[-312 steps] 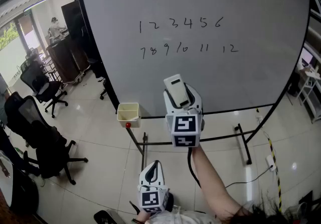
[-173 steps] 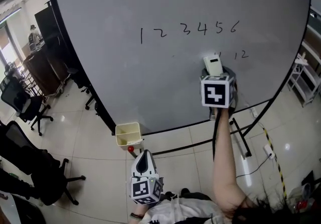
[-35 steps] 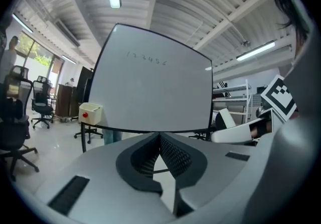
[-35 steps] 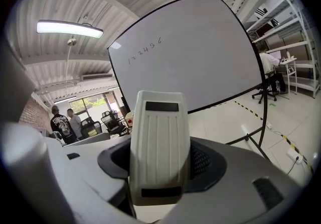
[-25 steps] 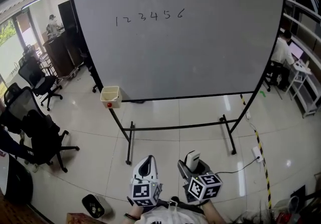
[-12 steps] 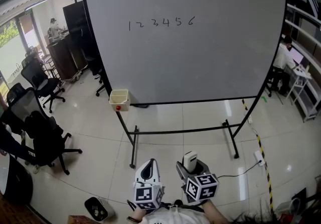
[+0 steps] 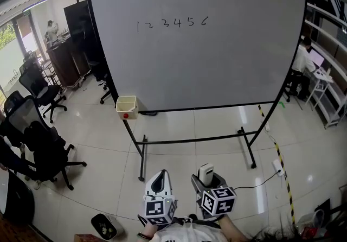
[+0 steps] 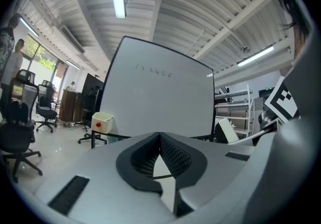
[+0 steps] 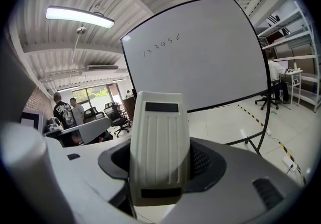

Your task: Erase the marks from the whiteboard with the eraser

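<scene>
Well ahead of and above both low-held grippers, the whiteboard [image 7: 217, 67] bears one row of marks [image 7: 171, 23], so the right gripper [image 7: 206, 177], clamped on the eraser [image 7: 205, 170], must, I reckon, reach up to it while the left gripper [image 7: 158, 180], pinched together empty, idles.

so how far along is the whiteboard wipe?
About halfway. Done: the 7–12 row seen earlier is gone from the whiteboard. In hand: the eraser sits clamped in the right gripper, held low, away from the board; left gripper shut, empty. Left: the 1–6 row is untouched.
</scene>
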